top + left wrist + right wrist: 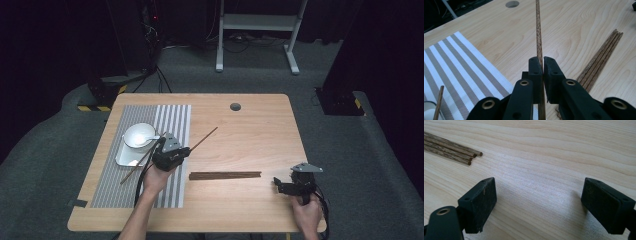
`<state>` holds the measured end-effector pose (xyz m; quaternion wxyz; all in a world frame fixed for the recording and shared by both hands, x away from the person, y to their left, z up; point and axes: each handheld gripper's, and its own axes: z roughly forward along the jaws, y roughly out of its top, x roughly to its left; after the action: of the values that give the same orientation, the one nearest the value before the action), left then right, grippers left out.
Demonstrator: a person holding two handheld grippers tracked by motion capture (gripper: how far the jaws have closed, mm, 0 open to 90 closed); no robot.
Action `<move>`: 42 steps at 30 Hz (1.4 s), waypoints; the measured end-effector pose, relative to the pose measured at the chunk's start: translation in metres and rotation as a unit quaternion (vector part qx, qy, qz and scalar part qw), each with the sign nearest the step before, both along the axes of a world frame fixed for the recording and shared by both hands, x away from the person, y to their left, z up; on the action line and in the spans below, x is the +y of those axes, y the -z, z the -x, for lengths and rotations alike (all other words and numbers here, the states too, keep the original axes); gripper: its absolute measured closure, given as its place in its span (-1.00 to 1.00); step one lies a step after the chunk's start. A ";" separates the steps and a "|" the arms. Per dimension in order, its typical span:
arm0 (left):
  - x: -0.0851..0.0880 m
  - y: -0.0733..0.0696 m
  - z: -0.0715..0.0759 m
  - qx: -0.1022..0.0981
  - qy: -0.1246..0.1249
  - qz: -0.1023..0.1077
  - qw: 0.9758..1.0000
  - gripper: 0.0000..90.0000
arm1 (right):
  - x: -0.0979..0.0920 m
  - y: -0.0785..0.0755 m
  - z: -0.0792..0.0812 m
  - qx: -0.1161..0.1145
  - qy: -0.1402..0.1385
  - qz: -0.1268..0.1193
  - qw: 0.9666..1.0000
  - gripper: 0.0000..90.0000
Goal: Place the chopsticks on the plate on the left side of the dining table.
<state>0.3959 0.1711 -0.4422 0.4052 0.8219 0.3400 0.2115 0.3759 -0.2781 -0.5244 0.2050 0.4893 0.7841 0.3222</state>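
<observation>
My left gripper [182, 150] [543, 66] is shut on a single brown chopstick [205, 138] [538, 32]. The stick runs out between the pads toward the table's middle, slanting up to the right in the high view. A bundle of several chopsticks [225, 175] [599, 60] [451, 148] lies flat on the wood just right of that gripper. My right gripper [280, 186] [537, 192] hovers near the front right of the table, open, with bare wood between its jaws. Another chopstick [132, 172] [438, 103] leans across the white dish [125, 159].
A grey-and-white striped placemat [172, 117] [461, 65] covers the table's left part. On it stand a white bowl [139, 135] and the dish. A round cable hole [235, 106] [512, 4] sits near the far edge. Dark floor and a white stand lie beyond.
</observation>
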 end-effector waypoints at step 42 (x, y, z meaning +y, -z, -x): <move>0.039 0.001 0.033 -0.018 -0.041 0.001 0.999 0.87 | 0.000 0.000 0.000 0.000 -0.001 -0.001 1.000 -0.72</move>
<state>0.3632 0.2097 -0.4435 0.4026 0.8032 0.3664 0.2421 0.3760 -0.2783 -0.5243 0.2043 0.4890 0.7842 0.3227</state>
